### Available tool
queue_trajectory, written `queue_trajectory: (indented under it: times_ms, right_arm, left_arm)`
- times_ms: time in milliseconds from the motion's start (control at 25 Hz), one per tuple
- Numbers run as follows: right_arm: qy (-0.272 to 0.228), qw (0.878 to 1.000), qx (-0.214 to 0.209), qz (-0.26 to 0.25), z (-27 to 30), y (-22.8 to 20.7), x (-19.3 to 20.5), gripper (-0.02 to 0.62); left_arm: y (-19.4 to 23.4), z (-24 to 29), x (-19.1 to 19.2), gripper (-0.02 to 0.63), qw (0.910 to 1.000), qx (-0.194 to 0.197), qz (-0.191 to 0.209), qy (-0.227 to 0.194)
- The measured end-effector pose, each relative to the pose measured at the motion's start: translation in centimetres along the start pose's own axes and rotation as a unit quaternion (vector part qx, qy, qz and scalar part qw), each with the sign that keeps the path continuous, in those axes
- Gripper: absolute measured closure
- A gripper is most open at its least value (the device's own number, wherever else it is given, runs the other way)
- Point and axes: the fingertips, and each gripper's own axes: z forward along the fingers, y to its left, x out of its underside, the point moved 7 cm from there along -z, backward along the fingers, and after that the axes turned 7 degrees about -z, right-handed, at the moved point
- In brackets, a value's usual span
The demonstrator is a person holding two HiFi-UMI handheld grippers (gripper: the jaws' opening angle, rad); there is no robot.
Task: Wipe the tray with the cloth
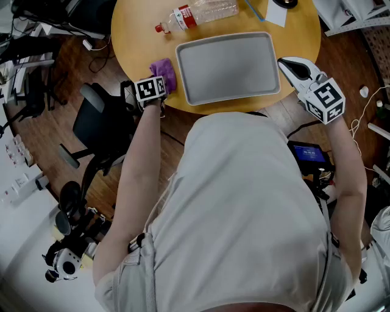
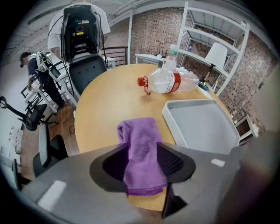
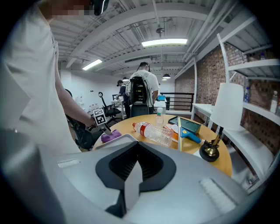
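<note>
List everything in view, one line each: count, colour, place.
table: one, round, light wood, before the person.
tray: one, grey, empty, near the table's front edge.
cloth: one, purple, at the table's edge left of the tray.
bottle: one, clear with red cap and label, lying on its side beyond the tray.
office chair: one, black, on the floor left of the table.
lamp: one, white shade, on the table's far side.
left gripper: one, pale grey, jaws apart round the cloth.
right gripper: one, pale grey, jaws together, empty, off the tray's right end.
</note>
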Motion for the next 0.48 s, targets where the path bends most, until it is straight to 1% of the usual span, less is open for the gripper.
queue_trajectory:
  times_ms: [120, 200, 240, 320, 400, 480]
  right_arm:
    - [0.005, 1.0, 0.01, 0.008, -0.2, -0.6, 0.9, 0.592]
    - [0.008, 1.0, 0.016, 0.013, -0.3, -0.8, 1.5, 0.592]
    - [0.01, 1.0, 0.018, 0.015, -0.3, -0.7, 1.7, 0.592]
    - [0.011, 1.0, 0.02, 0.018, -0.5, -0.6, 2.1, 0.592]
    - [0.01, 1.0, 0.021, 0.019, -0.7, -0.8, 2.3, 0.592]
    - [0.007, 1.0, 0.021, 0.02, -0.8, -1.0, 2.3, 0.592]
  left_arm:
    - [-0.2, 2.4, 0.0, 0.403, 0.9996, -0.012, -0.002, 0.025]
    - [-0.2, 3.2, 0.1, 0.411, 0.9994, -0.02, -0.01, 0.027]
    - [-0.2, 3.4, 0.1, 0.426, 0.9993, -0.02, -0.018, 0.025]
    - [-0.5, 3.6, 0.1, 0.483, 0.9992, -0.014, -0.028, 0.025]
    - [-0.7, 3.6, -0.1, 0.499, 0.9992, 0.0, -0.028, 0.028]
    - [-0.7, 3.2, -0.4, 0.505, 0.9993, 0.017, -0.027, 0.019]
